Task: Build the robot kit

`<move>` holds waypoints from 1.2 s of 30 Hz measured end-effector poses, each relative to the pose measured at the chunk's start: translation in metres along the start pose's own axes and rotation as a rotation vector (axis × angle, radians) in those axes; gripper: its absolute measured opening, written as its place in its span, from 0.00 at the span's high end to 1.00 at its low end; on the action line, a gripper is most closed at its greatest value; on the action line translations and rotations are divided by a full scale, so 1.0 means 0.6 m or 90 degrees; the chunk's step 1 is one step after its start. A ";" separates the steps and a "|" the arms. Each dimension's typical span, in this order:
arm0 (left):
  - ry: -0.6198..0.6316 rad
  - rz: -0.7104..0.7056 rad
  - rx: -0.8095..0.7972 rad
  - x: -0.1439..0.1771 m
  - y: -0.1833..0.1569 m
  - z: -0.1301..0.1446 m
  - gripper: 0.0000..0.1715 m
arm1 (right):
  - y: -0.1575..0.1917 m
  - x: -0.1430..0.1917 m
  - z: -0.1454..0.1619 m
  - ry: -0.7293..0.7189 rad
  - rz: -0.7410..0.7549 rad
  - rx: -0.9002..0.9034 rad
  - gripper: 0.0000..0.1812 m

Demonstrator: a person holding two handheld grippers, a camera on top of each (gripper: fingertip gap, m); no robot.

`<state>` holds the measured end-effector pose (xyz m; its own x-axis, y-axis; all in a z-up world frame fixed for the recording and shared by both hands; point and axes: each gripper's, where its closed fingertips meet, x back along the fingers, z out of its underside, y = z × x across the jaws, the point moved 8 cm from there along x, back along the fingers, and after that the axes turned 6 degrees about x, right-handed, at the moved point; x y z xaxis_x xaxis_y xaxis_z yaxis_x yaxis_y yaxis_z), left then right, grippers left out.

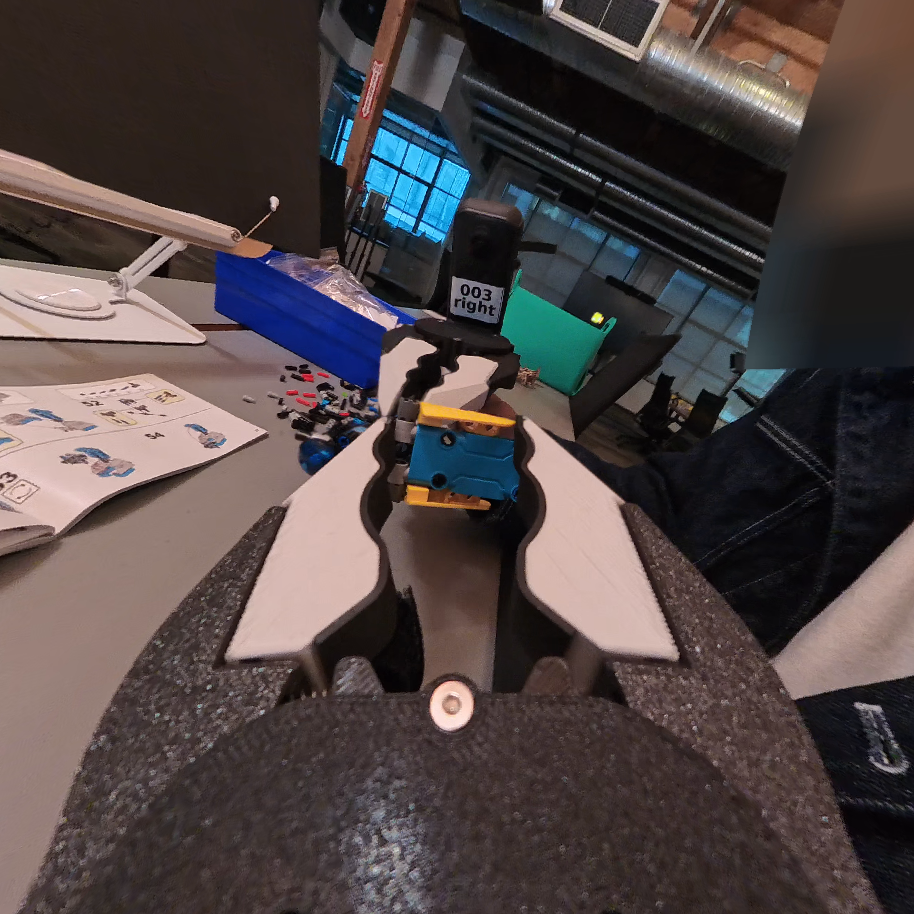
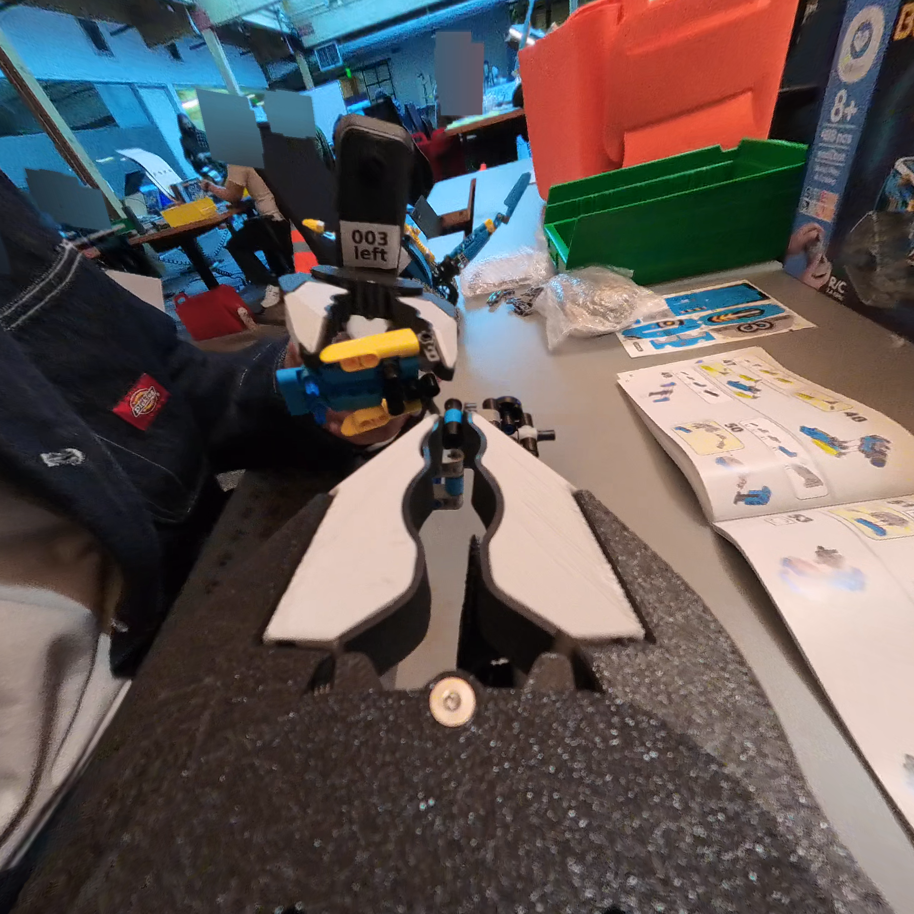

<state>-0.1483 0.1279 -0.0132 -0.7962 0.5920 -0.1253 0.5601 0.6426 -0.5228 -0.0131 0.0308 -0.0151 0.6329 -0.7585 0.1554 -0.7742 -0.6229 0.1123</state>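
My left gripper is shut on a blue and yellow brick assembly and holds it above the grey table. My right gripper is shut on a small grey, blue and black pin assembly. The two grippers face each other, tips close. In the left wrist view the right gripper sits just beyond the blue assembly, its small piece at the assembly's left edge. In the right wrist view the left gripper holds the blue and yellow assembly just up and left of my fingertips.
An open instruction booklet, a pile of loose small pieces, a blue bin and a white lamp base lie on the table. A green bin, orange bin, plastic bags, sticker sheet and set box stand at the far right. A person's dark jacket is close by. Less than 4 cm separates the two grippers' tips.
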 end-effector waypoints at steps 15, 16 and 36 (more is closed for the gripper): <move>-0.019 0.049 0.025 -0.001 -0.003 0.006 0.72 | -0.004 -0.007 -0.001 -0.070 -0.063 -0.122 0.96; -0.019 0.048 0.031 -0.001 -0.002 0.006 0.71 | -0.004 -0.007 -0.001 -0.070 -0.067 -0.124 0.96; 0.604 -0.305 -0.158 0.011 0.071 0.114 0.62 | -0.044 -0.009 0.079 0.285 0.154 0.011 0.96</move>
<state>-0.1455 0.1261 -0.0937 -0.5032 0.3202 0.8027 0.3547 0.9235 -0.1460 0.0042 0.0423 -0.0654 0.3656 -0.7279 0.5802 -0.8952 -0.4457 0.0049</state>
